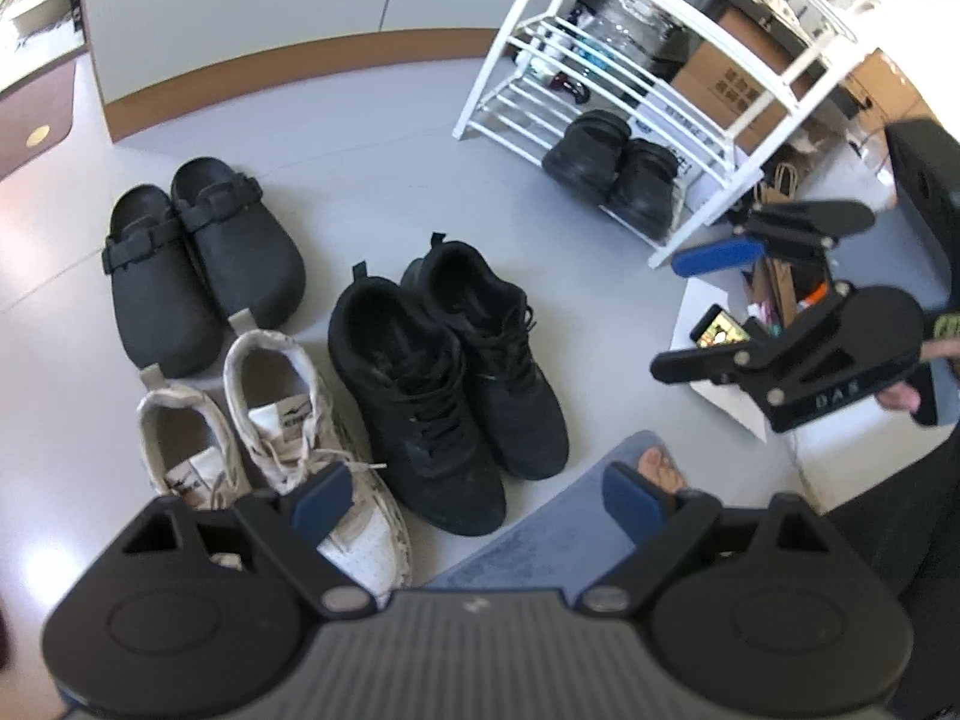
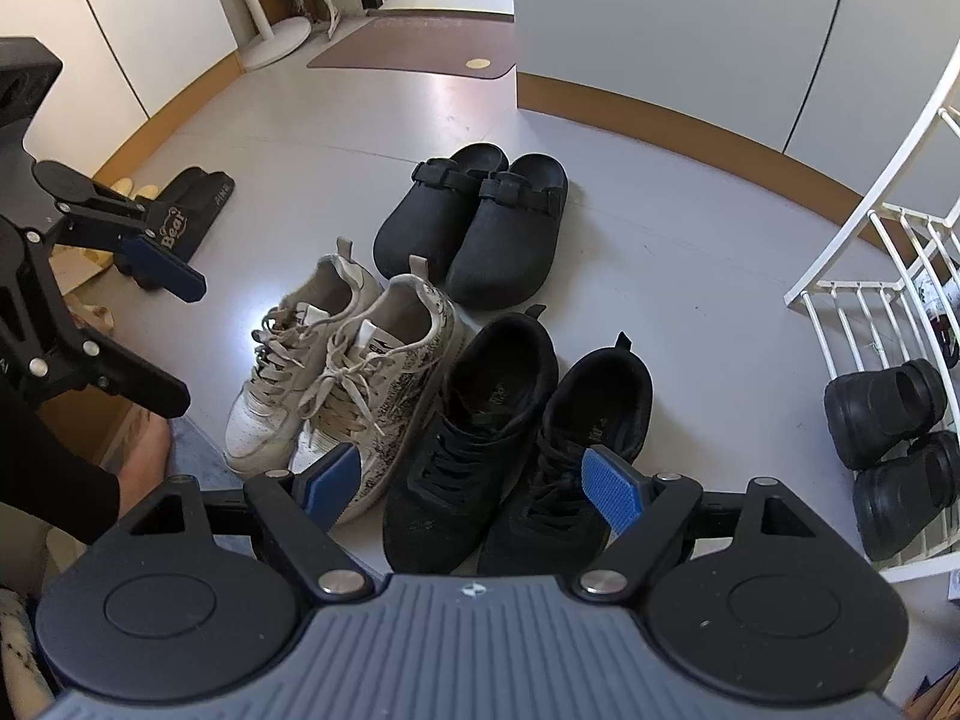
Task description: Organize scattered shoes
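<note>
A: Claws first. Quick.

B: Left claw (image 1: pixel 474 501) spread wide, nothing between the blue pads; it hangs over the toe of a white sneaker and a blue mat (image 1: pixel 540 546). Right claw (image 2: pixel 474 489) also gaping, empty, above the toes of the black sneakers.

A: Shoes?

B: All on the grey floor (image 1: pixel 372 150), three pairs side by side. In the right wrist view: black clogs (image 2: pixel 474 234) at 12 o'clock, white sneakers (image 2: pixel 336 372) at 9 o'clock of centre, black sneakers (image 2: pixel 510 444) dead centre to 6 o'clock. White pair touches the black pair along the side. Clogs sit just beyond both.

A: Rack?

B: White shoe rack (image 1: pixel 606 84) at 1 o'clock in the left wrist view, 3 o'clock in the right. One pair of black chunky shoes (image 1: pixel 618 174) on its lowest shelf, toes pointing out.

A: Other stuff?

B: Cardboard boxes (image 1: pixel 732 78) behind the rack. Phone (image 1: pixel 720 327) with lit screen at 3 o'clock, left view. Bare foot (image 1: pixel 660 468) on the mat. Brown doormat (image 2: pixel 414 48) at 12 o'clock in the right view, black slippers (image 2: pixel 186 204) at 10 o'clock near the wall.

A: Each claw seen from the other?

B: Yes, both visibly parted, holding nothing.
</note>
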`<state>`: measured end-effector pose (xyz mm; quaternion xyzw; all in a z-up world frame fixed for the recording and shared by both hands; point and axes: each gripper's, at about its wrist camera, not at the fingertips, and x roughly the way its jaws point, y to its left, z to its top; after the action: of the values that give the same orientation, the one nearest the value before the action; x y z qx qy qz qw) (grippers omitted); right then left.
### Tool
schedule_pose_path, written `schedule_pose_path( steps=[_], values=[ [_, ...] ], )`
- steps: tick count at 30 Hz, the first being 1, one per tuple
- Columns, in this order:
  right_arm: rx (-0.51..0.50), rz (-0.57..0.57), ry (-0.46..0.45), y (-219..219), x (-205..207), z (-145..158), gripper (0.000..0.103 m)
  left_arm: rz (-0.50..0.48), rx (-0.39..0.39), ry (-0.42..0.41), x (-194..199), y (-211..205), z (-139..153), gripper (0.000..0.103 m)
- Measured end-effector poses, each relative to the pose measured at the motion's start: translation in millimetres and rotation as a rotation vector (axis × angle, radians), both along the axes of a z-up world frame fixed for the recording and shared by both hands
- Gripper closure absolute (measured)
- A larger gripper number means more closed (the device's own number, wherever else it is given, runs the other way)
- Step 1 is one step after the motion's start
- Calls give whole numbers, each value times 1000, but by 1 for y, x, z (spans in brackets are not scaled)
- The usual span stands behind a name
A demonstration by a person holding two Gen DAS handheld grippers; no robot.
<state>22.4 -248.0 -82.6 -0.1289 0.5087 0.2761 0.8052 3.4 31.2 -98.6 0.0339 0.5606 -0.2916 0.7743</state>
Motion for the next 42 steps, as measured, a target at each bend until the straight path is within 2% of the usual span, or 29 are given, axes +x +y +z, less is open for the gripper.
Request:
schedule_pose_path(
  steps=[14, 25, 32, 36, 38, 42],
  values=[
    [-35, 82, -9, 11, 16, -8, 18, -12, 1, 7, 18, -10, -4, 11],
    [7, 88, 6, 10, 23, -11, 18, 12, -7, 36, 27, -11, -9, 11],
    [-3, -92, 66, 12, 33, -31, 18, 52, 13, 71, 30, -2, -18, 11],
    [-5, -117, 92, 12, 36, -41, 18, 67, 23, 84, 32, 6, -25, 11],
    [-12, -168, 95, 7, 40, -46, 18, 82, 29, 95, 34, 11, -28, 11],
    [-28, -273, 87, 4, 48, -56, 33, 111, 35, 104, 41, 18, -33, 11]
  ],
)
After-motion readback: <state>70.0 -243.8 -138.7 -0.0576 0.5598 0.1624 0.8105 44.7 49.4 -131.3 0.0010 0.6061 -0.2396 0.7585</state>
